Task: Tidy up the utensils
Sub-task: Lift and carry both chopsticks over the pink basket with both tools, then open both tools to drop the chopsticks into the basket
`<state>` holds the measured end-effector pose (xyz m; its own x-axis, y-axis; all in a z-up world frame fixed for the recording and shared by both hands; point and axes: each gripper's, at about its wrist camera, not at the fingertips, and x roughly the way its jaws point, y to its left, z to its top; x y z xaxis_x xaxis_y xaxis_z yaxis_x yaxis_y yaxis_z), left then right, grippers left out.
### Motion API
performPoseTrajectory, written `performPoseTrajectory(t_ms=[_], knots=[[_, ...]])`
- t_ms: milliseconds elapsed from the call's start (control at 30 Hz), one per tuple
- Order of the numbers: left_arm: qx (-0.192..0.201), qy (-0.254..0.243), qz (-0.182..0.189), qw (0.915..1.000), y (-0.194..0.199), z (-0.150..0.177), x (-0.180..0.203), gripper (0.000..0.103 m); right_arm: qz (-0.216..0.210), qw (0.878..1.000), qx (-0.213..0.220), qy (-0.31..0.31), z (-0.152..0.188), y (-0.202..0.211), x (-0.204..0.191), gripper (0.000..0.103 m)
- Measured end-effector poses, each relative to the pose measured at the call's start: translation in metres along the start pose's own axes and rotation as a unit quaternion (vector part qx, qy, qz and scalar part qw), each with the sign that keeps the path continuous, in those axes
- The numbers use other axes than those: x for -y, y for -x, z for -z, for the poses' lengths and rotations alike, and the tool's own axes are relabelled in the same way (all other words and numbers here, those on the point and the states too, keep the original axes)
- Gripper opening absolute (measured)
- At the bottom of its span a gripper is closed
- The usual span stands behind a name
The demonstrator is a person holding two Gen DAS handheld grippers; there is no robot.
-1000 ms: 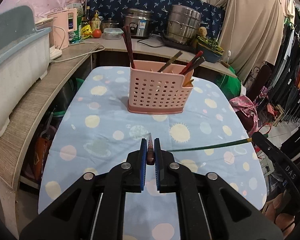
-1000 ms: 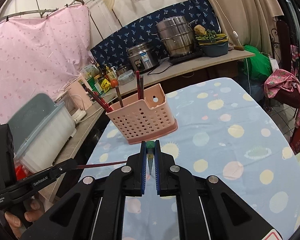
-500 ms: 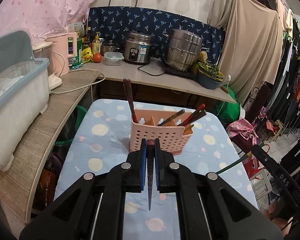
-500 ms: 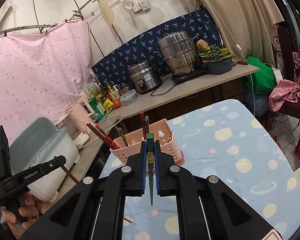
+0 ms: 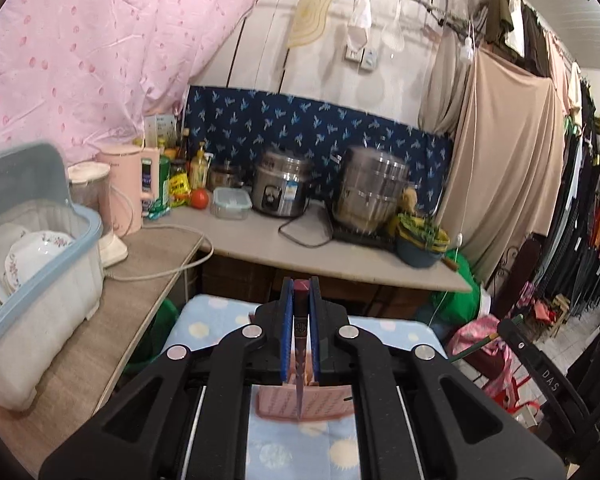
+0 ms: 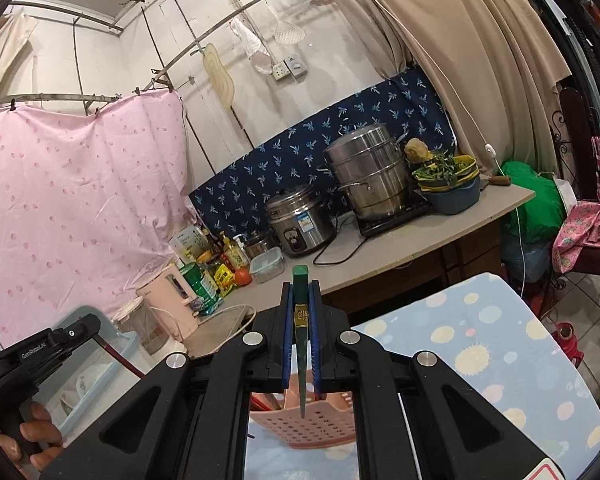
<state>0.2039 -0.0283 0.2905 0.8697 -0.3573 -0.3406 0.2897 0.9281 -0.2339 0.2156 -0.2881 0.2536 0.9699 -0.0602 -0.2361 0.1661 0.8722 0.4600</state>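
My left gripper (image 5: 300,312) is shut on a dark red chopstick (image 5: 299,364) that hangs point down above the pink perforated utensil basket (image 5: 284,404). My right gripper (image 6: 300,312) is shut on a green chopstick (image 6: 301,344) that also hangs point down, over the same pink basket (image 6: 304,424). Both grippers are raised and tilted, so the basket shows only low between the arms. The right gripper with its green chopstick (image 5: 480,344) shows at the right edge of the left wrist view. The left gripper (image 6: 40,356) shows at the lower left of the right wrist view.
The basket stands on a table with a blue spotted cloth (image 6: 480,360). A counter (image 5: 320,252) behind holds a rice cooker (image 5: 282,194), a steel steamer pot (image 5: 370,192), bottles and a bowl of greens. A dish box with plates (image 5: 32,264) stands on the left shelf. Clothes hang at the right.
Both grippers have risen and tilted upward, each still holding its chopstick. The basket has dropped from mid view to the bottom, and the chopsticks now hang point down over it.
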Motion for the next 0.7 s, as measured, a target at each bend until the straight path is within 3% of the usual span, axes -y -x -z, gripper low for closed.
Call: performPoseTrajectory(t_ms=[333, 467, 700], knots=[[0.051, 0.003, -0.016, 0.9986, -0.03, -0.017, -0.001, 0.007, 0.015, 0.999, -0.012, 0.028, -0.001, -0.042, -0.01, 0.007], [0.046, -0.001, -0.025, 0.9986, -0.051, -0.009, -0.004, 0.007, 0.02, 0.999, -0.032, 0.031, 0.011, -0.057, -0.008, 0.007], [0.001, 0.004, -0.031, 0.9995, -0.084, 0.017, -0.014, 0.007, 0.021, 0.997, -0.068, 0.032, 0.035, -0.076, -0.003, 0.007]])
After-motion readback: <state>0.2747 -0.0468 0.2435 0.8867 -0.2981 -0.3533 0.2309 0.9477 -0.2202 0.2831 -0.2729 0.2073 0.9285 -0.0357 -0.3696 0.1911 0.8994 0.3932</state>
